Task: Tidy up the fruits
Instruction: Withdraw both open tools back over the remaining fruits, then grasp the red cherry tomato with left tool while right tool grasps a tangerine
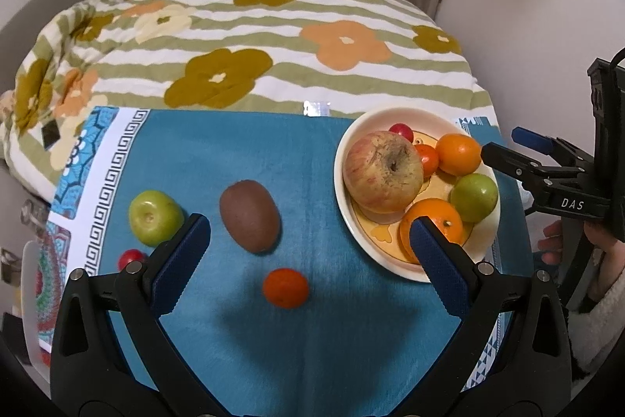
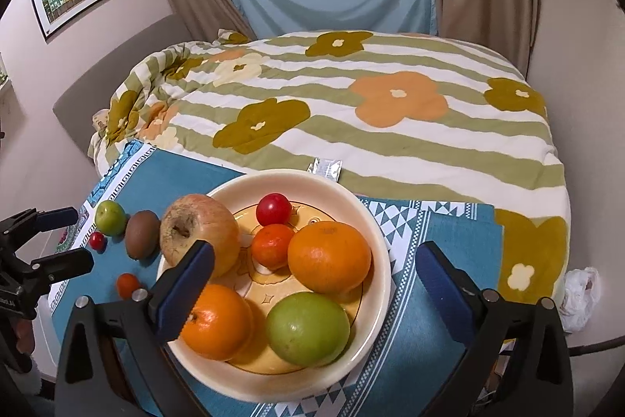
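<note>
The right hand-held gripper (image 2: 312, 284) is spread wide and empty above the bowl (image 2: 375, 346), where an apple (image 2: 207, 225), two oranges (image 2: 330, 256) and a green fruit (image 2: 308, 329) are gathered. The left hand-held gripper (image 1: 308, 245) is likewise spread, empty, over the blue cloth (image 1: 312, 151); a kiwi (image 1: 249, 215) and a small tangerine (image 1: 285, 288) are seen lying left of the bowl.

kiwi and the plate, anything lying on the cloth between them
Nothing: in the left wrist view only bare blue cloth lies between the kiwi and the plate.
</note>
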Motion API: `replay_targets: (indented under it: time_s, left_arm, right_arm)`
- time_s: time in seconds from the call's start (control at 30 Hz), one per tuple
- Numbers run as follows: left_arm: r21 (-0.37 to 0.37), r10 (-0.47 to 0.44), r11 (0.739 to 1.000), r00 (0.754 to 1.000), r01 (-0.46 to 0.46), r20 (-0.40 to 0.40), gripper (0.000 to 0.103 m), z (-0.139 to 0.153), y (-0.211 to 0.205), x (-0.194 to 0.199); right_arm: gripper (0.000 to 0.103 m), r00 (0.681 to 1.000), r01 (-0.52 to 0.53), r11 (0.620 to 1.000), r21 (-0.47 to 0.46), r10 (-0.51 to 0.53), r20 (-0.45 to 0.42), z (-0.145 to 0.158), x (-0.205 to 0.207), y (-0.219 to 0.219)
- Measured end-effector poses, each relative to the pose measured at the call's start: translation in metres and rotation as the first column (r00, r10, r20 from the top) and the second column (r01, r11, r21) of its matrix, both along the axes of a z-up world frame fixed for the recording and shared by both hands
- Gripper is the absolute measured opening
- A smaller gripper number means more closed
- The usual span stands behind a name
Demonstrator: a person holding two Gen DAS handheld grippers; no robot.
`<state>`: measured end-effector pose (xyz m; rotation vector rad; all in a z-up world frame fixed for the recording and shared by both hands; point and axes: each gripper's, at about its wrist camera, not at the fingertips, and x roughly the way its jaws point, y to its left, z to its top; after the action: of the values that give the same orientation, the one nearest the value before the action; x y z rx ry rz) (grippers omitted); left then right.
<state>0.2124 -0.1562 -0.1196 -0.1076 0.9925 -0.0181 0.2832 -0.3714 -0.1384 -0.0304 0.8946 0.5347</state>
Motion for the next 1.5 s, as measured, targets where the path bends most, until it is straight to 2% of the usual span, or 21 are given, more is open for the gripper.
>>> replay_targets:
  time_s: [0.23, 0.4, 0.63, 0.73, 0.83, 1.17, 1.47, 1.5]
  left_arm:
    - [-0.003, 0.011, 1.000, 0.998, -0.011, 0.061, 0.103, 0.025, 0.018, -0.024]
    - [-0.004, 0.026, 1.000, 0.997, -0.025, 0.079, 0.103, 0.034, 0.047, -0.045]
    - [-0.002, 0.025, 1.000, 0.994, -0.024, 0.106, 0.103, 0.045, 0.093, -0.071]
    - [-0.008, 0.013, 1.000, 0.994, -0.012, 0.109, 0.103, 0.048, 0.110, -0.076]
    - [0.003, -0.008, 1.000, 0.994, 0.008, 0.110, 0.103, 0.047, 0.126, -0.080]
    - [0.026, -0.115, 0.993, 0.992, 0.114, 0.044, 0.103, 0.012, 0.170, -0.069]
    - [0.050, -0.290, 0.956, 0.957, 0.290, 0.003, 0.103, -0.033, 0.176, -0.054]
    - [0.052, -0.307, 0.950, 0.952, 0.307, 0.001, 0.100, -0.037, 0.175, -0.052]
  right_arm:
    - [0.103, 1.000, -0.012, 1.000, -0.013, 0.012, 0.015, 0.024, -0.024, 0.007]
    - [0.103, 0.999, -0.023, 0.999, -0.031, 0.024, 0.048, 0.043, -0.050, 0.021]
    - [0.103, 1.000, -0.003, 1.000, -0.017, 0.003, 0.008, 0.055, -0.080, 0.048]
    - [0.103, 0.999, 0.037, 0.998, -0.048, -0.036, 0.025, 0.058, -0.096, 0.067]
    - [0.103, 0.999, 0.054, 0.997, -0.054, -0.054, 0.001, 0.056, -0.103, 0.084]
    - [0.103, 0.986, 0.160, 0.983, -0.085, -0.164, -0.034, 0.030, -0.122, 0.143]
    - [0.102, 0.961, 0.258, 0.962, -0.094, -0.265, -0.080, -0.006, -0.126, 0.176]
    - [0.102, 0.958, 0.267, 0.959, -0.096, -0.275, -0.080, -0.010, -0.127, 0.179]
